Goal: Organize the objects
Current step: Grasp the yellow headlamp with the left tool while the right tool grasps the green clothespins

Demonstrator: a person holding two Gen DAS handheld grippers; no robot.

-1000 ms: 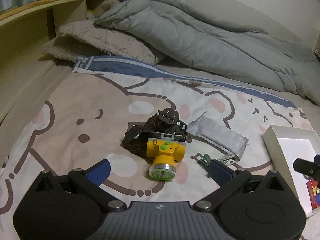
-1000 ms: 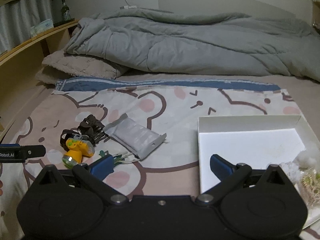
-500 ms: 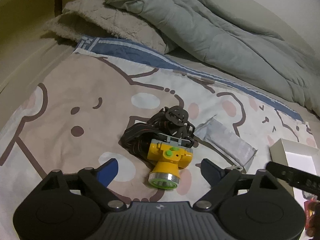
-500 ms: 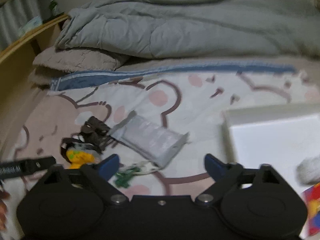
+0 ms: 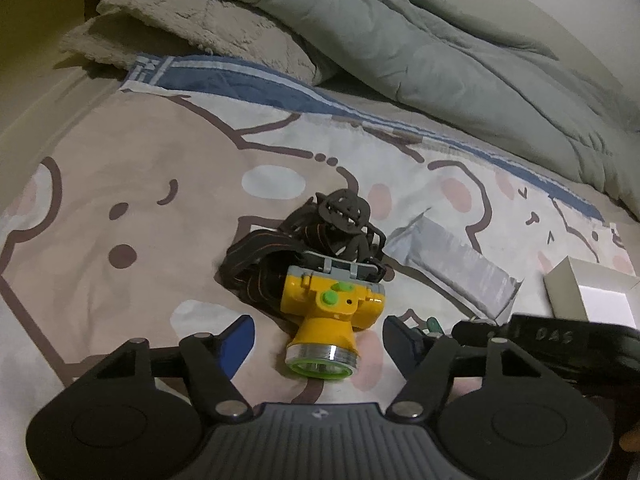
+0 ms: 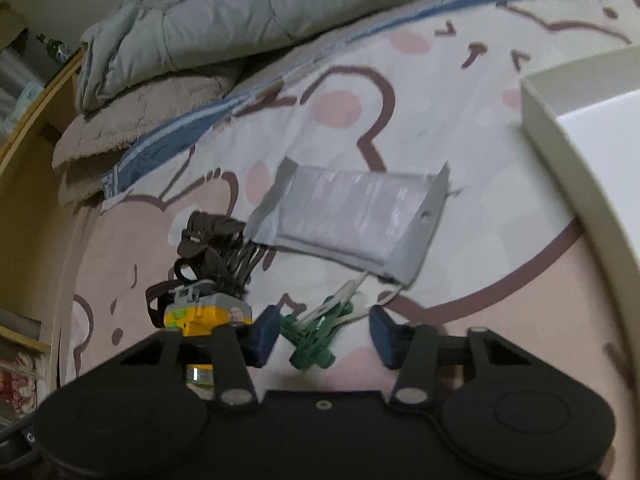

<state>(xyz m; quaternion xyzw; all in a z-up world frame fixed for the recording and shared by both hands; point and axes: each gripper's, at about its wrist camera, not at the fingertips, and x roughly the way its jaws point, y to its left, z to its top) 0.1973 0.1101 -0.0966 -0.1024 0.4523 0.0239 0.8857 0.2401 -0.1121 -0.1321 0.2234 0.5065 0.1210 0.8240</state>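
Both my grippers have dropped closer. Left gripper (image 5: 318, 338) closing, headlamp (image 5: 326, 320) between untouched fingers; right gripper (image 6: 322, 330) closing around green cable bundle (image 6: 314, 336), clear only from right wrist.

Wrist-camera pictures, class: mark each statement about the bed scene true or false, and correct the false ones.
1. The yellow headlamp lies between the left gripper's fingers. True; the fingers are closing but do not touch it yet.
2. The headlamp's lens rim is red. False; it is green.
3. The green plastic bundle lies between the right gripper's fingers. True; they are closing around it.
4. The grey pouch sits inside the white box. False; it lies on the cartoon bedsheet, outside the box.
5. The headlamp's dark strap is bunched behind the lamp. True.
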